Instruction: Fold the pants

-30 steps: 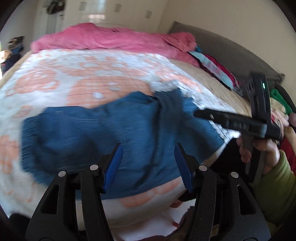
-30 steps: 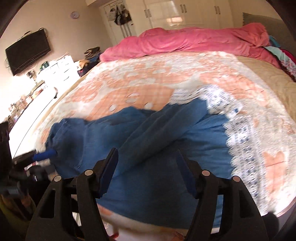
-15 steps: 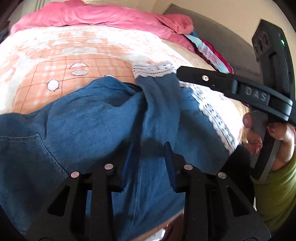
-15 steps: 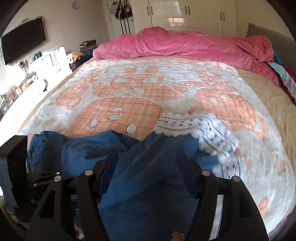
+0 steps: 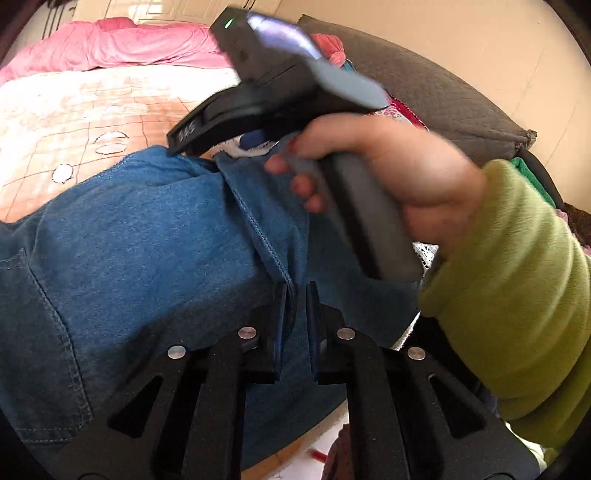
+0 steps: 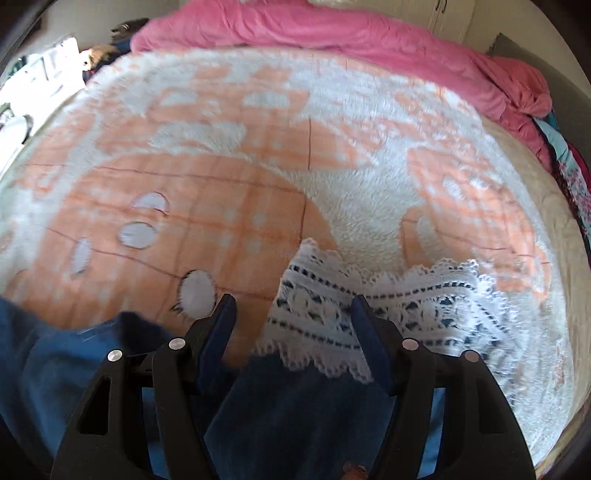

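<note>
Blue denim pants (image 5: 147, 236) with white lace hems (image 6: 369, 314) lie on the bed. My left gripper (image 5: 295, 295) is shut on a seamed fold of the denim near the bed's front edge. My right gripper (image 6: 293, 314) is open, low over the pants at the lace hem, with nothing between its fingers. In the left wrist view the right gripper's body (image 5: 280, 88) and the hand holding it reach across over the far edge of the pants.
An orange and white fleece blanket (image 6: 258, 166) covers the bed. A pink duvet (image 6: 351, 33) is bunched along the far side. A grey headboard (image 5: 443, 96) and colourful clothes (image 6: 569, 162) stand at the right.
My left gripper has closed on the denim fold. My right gripper has moved forward and down toward the lace hem, staying open.
</note>
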`<state>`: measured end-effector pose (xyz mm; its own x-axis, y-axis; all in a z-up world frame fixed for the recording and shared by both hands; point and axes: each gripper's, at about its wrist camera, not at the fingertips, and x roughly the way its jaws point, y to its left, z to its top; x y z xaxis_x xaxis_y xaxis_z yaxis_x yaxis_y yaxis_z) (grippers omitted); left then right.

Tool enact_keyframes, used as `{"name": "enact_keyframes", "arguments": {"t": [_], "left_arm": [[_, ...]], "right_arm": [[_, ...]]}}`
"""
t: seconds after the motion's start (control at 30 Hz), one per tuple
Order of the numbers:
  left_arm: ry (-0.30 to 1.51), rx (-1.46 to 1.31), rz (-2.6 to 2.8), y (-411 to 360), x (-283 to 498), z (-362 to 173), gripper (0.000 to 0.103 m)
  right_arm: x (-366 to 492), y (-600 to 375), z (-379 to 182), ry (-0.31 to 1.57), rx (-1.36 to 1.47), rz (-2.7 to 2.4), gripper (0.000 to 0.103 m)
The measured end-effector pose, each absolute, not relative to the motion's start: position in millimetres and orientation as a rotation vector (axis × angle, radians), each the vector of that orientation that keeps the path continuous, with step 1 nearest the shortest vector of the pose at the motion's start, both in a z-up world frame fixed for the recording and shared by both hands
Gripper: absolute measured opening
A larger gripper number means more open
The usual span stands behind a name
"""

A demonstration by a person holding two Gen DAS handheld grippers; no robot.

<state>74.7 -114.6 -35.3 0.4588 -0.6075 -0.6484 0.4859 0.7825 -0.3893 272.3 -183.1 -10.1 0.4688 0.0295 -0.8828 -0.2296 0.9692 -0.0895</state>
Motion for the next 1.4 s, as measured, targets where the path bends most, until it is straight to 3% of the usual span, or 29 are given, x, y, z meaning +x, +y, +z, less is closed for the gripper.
{"name": "enact_keyframes", "arguments": {"t": [0.07,0.1,0.13,0.27,0.43,0.57,0.6,0.7,0.87,0.97,1.03,1.4], "left_arm": [[0.864,-0.153,-0.673,-113.5,75.4,-35.4,0.004],[0.866,-0.15,-0.668,-112.7,76.7,-36.4,0.004],[0.866,-0.148,-0.662,-111.1,76.7,-36.6,0.004],[0.857,-0.134,-0.64,-109.9,76.2,-34.6,0.008],[0.843,-0.122,-0.614,-106.1,79.1,-35.5,0.02],[0.839,-0.095,-0.588,-104.0,77.5,-36.0,0.02],[0.839,-0.093,-0.587,-103.8,76.5,-35.4,0.02],[0.839,-0.078,-0.58,-100.3,78.9,-33.3,0.004],[0.814,-0.02,-0.573,-97.6,78.8,-30.9,0.003],[0.796,0.029,-0.571,-103.9,76.7,-33.0,0.003],[0.797,0.033,-0.577,-105.4,76.4,-36.0,0.003],[0.775,0.033,-0.585,-107.8,78.0,-40.7,0.004]], "right_arm": [[273.3,-183.2,-12.6,1.05,-0.209,0.157,0.052],[272.6,-183.5,-11.3,1.038,-0.216,0.164,0.028],[271.9,-185.0,-9.0,1.029,-0.219,0.173,0.014],[256.7,-220.2,17.5,0.968,-0.053,0.207,0.008],[212.2,-285.2,52.4,0.883,0.157,0.201,0.008],[161.8,-333.8,66.4,0.84,0.272,0.161,0.008],[148.8,-344.0,66.7,0.836,0.292,0.152,0.008],[117.3,-366.6,59.8,0.859,0.319,0.128,0.008],[79.0,-384.2,45.3,0.919,0.358,0.137,0.008],[70.5,-387.2,39.1,0.93,0.36,0.142,0.019],[69.3,-392.3,36.0,0.926,0.387,0.115,0.048],[109.5,-379.0,31.2,0.889,0.195,0.102,0.049]]}}
